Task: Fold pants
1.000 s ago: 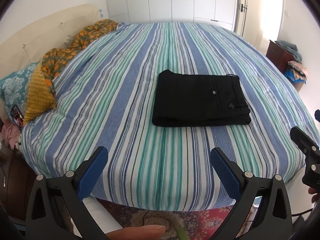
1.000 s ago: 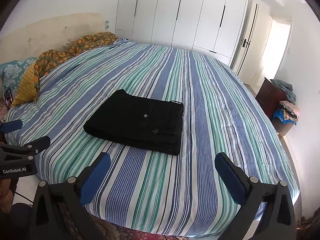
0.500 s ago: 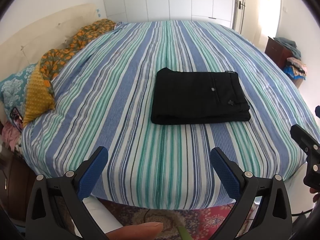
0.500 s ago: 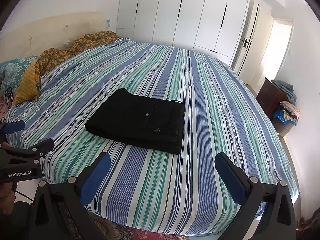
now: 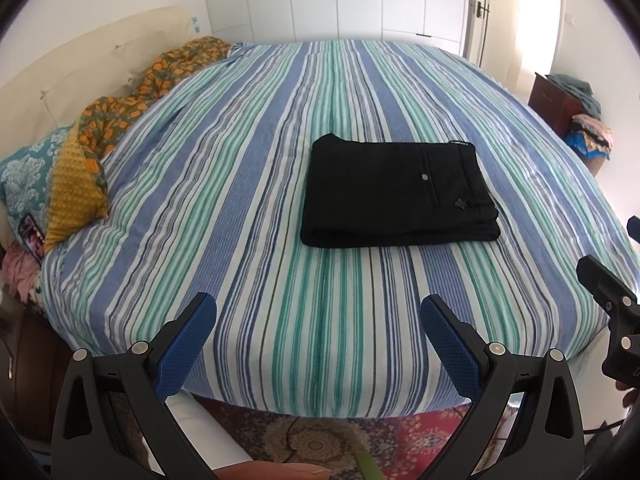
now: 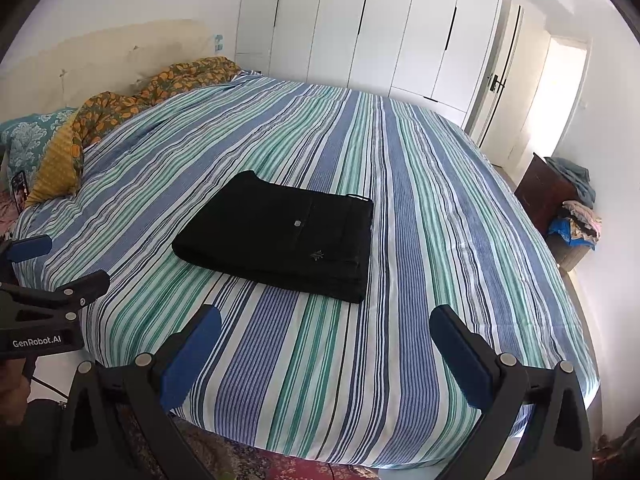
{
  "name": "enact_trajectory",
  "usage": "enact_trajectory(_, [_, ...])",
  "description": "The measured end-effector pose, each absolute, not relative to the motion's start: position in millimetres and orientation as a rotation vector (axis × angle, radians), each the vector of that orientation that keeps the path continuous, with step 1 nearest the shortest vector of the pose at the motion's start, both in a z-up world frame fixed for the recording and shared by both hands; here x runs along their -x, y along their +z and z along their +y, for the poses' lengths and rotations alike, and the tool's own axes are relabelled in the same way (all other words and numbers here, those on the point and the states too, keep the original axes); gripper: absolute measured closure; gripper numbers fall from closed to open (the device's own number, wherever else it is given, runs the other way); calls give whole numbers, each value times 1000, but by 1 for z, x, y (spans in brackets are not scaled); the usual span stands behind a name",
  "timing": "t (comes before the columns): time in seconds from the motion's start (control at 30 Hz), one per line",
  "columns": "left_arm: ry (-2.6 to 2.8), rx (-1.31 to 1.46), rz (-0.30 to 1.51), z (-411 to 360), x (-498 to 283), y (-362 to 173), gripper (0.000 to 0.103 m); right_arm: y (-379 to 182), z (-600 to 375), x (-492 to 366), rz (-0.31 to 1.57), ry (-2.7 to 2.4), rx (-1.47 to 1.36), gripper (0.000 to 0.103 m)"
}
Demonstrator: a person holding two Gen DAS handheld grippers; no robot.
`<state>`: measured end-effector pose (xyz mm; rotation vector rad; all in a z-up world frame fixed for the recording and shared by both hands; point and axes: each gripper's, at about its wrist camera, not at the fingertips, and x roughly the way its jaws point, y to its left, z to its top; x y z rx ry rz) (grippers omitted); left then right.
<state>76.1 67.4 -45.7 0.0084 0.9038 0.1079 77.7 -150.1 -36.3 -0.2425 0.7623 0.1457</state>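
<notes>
The black pants (image 5: 396, 192) lie folded into a neat rectangle on the striped bed (image 5: 240, 200), also in the right wrist view (image 6: 280, 236). My left gripper (image 5: 318, 320) is open and empty, held back over the bed's near edge, well short of the pants. My right gripper (image 6: 326, 332) is open and empty, also back at the near edge. The left gripper shows at the left edge of the right wrist view (image 6: 52, 280); the right gripper shows at the right edge of the left wrist view (image 5: 612, 292).
Orange patterned cloth and pillows (image 5: 120, 120) lie along the bed's left side by the headboard. White wardrobes (image 6: 360, 32) stand behind the bed. A dark cabinet with piled clothes (image 6: 560, 200) stands at the right. A patterned rug (image 5: 320, 440) lies below the bed edge.
Both grippers have drawn back slightly and tilted; the pants sit a little lower in the views. The pants have not moved on the bed.
</notes>
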Motion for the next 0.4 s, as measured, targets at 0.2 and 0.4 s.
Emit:
enact_trajectory(0.2, [102, -18, 902, 64, -76, -46, 1, -37, -150, -77, 765, 149, 242, 0])
enact_trajectory(0.4, [120, -14, 860, 65, -73, -40, 1, -37, -149, -78, 767, 148, 245, 0])
